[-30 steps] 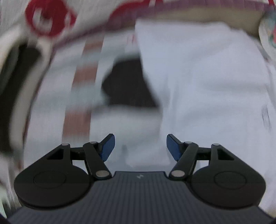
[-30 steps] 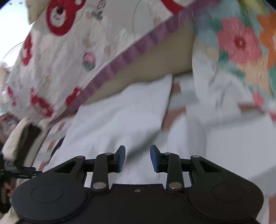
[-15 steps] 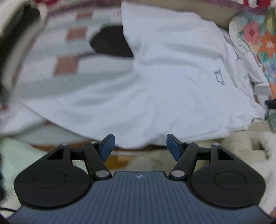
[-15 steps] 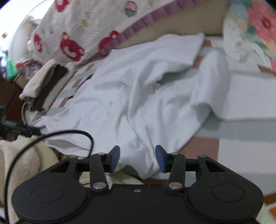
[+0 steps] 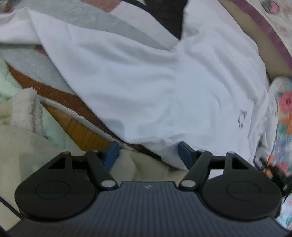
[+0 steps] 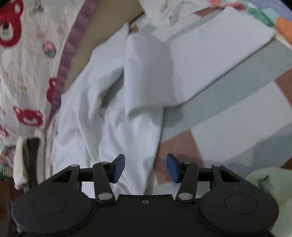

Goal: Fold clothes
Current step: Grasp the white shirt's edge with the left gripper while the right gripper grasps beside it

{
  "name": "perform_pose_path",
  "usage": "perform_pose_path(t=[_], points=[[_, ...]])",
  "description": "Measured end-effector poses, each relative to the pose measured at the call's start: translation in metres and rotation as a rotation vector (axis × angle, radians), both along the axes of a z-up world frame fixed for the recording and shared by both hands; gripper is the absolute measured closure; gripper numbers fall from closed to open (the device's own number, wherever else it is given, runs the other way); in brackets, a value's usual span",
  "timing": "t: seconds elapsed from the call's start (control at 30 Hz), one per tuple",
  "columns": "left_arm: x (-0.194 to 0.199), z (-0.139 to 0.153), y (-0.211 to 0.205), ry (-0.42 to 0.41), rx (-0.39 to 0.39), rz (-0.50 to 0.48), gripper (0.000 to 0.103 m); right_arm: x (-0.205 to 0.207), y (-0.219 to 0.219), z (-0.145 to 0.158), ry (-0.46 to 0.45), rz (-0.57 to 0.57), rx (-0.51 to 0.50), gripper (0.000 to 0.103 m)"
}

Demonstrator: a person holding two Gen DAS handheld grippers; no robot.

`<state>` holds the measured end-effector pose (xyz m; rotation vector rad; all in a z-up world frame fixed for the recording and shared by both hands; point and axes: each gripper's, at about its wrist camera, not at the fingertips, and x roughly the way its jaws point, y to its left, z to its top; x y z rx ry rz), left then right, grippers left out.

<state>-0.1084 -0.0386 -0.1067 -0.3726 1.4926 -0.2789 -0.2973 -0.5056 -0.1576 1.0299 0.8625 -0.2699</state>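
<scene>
A white T-shirt [image 5: 164, 76] with a small grey print lies crumpled across the bed. In the left wrist view its hem runs just beyond my left gripper [image 5: 148, 151], whose jaws are opening. The hem's edge and a beige blanket show in the gap, and the pads press on nothing. In the right wrist view the same white T-shirt [image 6: 142, 76] is bunched in folds. One fold trails down between the fingers of my right gripper [image 6: 145, 165], which stands open wide with its blue pads clear of the cloth.
The shirt rests on a grey-and-brown checked bedspread [image 6: 237, 94]. A bear-print quilt [image 6: 23, 60] lies to the left and a floral pillow [image 5: 284, 116] to the right. A black garment [image 5: 164, 16] lies beyond the shirt. Near me are a wooden bed edge [image 5: 82, 131], fluffy beige blanket [image 5: 27, 145] and green cloth [image 6: 268, 184].
Both views have rolled and drawn closer to the shirt. The left gripper has come to the hem at the bed's edge. The right jaws have spread wider over a fold.
</scene>
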Motion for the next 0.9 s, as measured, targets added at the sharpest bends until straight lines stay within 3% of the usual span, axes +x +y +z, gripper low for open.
perform_pose_path(t=[0.2,0.33,0.43,0.47,0.5,0.53,0.63,0.73,0.77,0.83,0.9], points=[[0.004,-0.007,-0.015,-0.019,0.018,-0.047,0.033,0.001,0.027,-0.024,-0.063,0.006,0.191,0.047],[0.006,-0.018,-0.009,0.059,-0.040,0.108,0.032,-0.004,0.033,-0.038,-0.090,-0.086,0.370,0.042],[0.003,-0.012,-0.016,0.024,-0.051,0.103,0.037,0.002,0.038,-0.034,-0.090,-0.052,0.331,0.043],[0.002,-0.010,-0.019,0.009,-0.054,0.095,0.043,0.005,0.039,-0.030,-0.111,-0.036,0.301,0.067],[0.001,-0.008,-0.022,-0.006,-0.057,0.087,0.065,0.008,0.040,-0.026,-0.133,-0.019,0.271,0.092],[0.000,-0.004,-0.025,-0.026,-0.052,0.066,0.084,0.009,0.038,-0.016,-0.194,-0.006,0.239,0.093],[-0.005,0.009,-0.032,-0.101,-0.022,0.000,0.088,0.002,0.034,0.036,-0.494,0.048,0.068,0.093],[-0.014,0.024,-0.041,-0.189,0.022,-0.090,0.088,-0.002,0.038,0.091,-0.583,0.114,-0.170,0.093],[-0.015,0.027,-0.043,-0.203,0.027,-0.105,0.088,-0.004,0.039,0.109,-0.609,0.136,-0.250,0.093],[-0.014,0.027,-0.046,-0.209,0.021,-0.115,0.087,-0.002,0.037,0.117,-0.560,0.136,-0.383,0.093],[-0.009,0.019,-0.047,-0.180,-0.005,-0.098,0.085,0.006,0.037,0.112,-0.456,0.156,-0.522,0.093]])
